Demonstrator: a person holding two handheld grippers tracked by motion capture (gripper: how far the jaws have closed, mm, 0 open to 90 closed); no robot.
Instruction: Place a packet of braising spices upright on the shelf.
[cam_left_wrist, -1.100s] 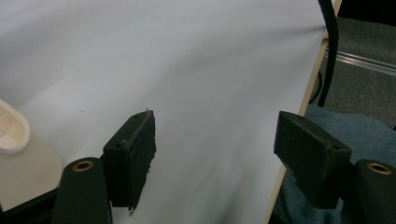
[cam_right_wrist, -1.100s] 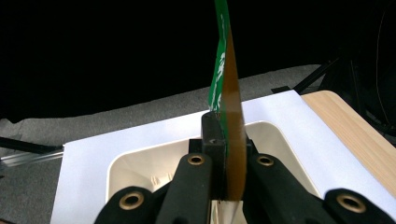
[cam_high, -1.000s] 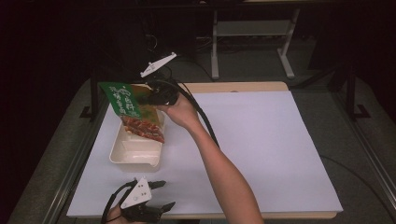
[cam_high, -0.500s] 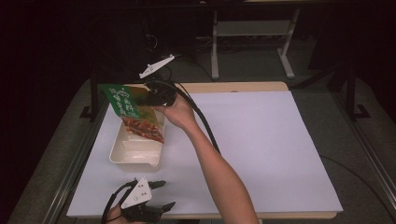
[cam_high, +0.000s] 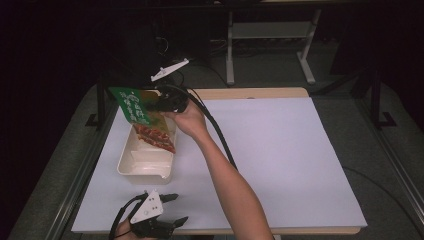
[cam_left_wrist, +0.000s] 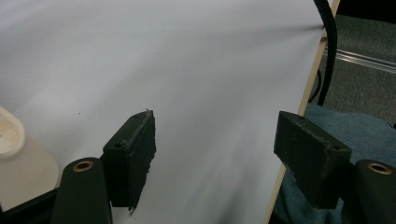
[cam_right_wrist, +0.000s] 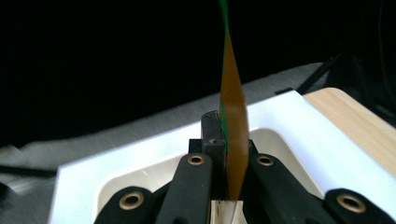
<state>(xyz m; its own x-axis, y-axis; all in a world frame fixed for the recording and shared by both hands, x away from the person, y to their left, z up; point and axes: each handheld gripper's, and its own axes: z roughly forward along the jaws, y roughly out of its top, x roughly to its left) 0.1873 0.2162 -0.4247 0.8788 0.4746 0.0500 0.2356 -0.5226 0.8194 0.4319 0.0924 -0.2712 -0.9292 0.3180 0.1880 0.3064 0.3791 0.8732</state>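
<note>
High view: the snack packet (cam_high: 142, 117) hangs from the right gripper (cam_high: 159, 105), green printed end up and out beyond the jaws, its red lower end drooping into the cream tray (cam_high: 145, 167) directly beneath the gripper. Right gripper view: the packet (cam_right_wrist: 232, 130) stands edge-on, pinched between the two jaws, which are pressed together on it. Well apart, at the near table (cam_high: 280, 150) edge, the left gripper (cam_high: 172, 210) rests with jaws spread, holding nothing
</note>
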